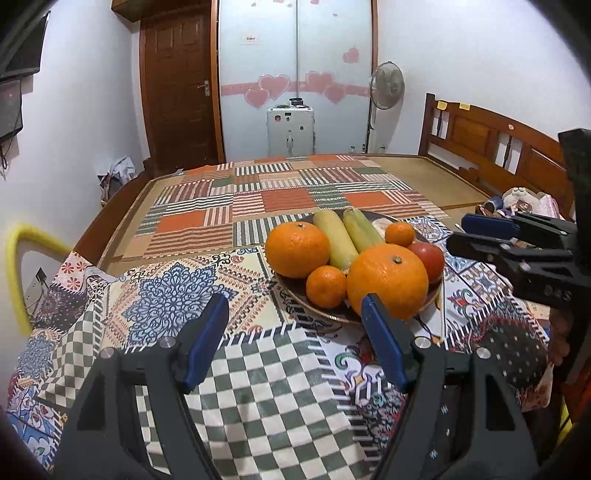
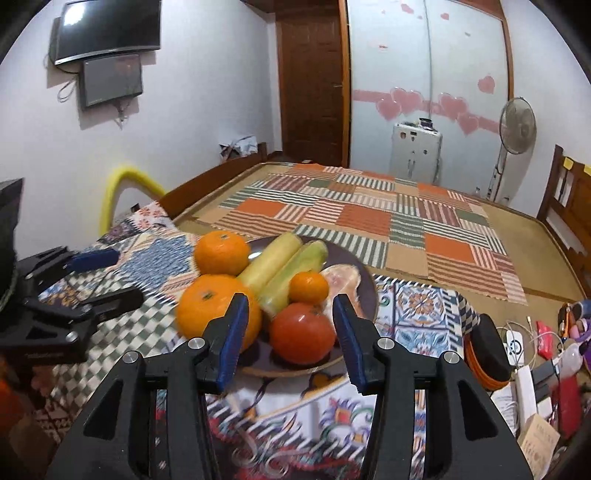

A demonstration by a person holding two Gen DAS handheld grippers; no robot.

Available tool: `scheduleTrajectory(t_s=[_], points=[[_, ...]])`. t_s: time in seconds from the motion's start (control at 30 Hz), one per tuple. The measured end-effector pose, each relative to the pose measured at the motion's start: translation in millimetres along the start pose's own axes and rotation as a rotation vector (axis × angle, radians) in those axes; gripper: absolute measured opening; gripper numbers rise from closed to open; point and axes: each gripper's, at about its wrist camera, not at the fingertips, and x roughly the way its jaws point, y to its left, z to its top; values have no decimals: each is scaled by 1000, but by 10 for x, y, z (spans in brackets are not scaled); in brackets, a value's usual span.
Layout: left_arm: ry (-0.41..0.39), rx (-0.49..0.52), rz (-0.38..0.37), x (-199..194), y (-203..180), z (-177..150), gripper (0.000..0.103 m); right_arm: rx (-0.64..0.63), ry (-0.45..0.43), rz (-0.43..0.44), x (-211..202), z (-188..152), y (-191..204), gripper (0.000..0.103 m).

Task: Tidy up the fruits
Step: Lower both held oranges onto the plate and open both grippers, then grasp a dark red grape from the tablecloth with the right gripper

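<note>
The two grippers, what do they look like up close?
Both match: the left gripper and right gripper have matte black, angular frames with triangular cut-outs and round silver bolts. Their fingers are flat and straight, faced with blue pads. No cables or sleeves show.

A home bedroom: wooden bed [image 1: 491,144], standing fan [image 1: 386,86] (hearts on the wardrobe [image 1: 295,74]), wall-mounted television [image 2: 107,27].
</note>
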Motion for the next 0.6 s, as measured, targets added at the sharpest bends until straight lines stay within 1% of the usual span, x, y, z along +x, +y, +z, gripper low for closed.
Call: scheduleTrajectory(t_s=[0.13,0.27,0.33,0.4,0.53,0.6], points=[[-1,11,-6,-69,-13,-87,74,-19,23,33,-23,-164,94,44],[21,14,-33,-85,-43,-196,73,-35,70,52,110,-301,184,44],[33,22,-42,-79,-76,-248,67,-36,80,47,163,-338,198,44],[46,35,-51,-64,-107,-304,64,-34,102,64,248,-364,204,44],[77,57,-55,8,-167,-394,62,-50,150,92,412,-394,250,44],[86,59,-56,38,-164,-430,61,-67,172,93,470,-380,278,41]])
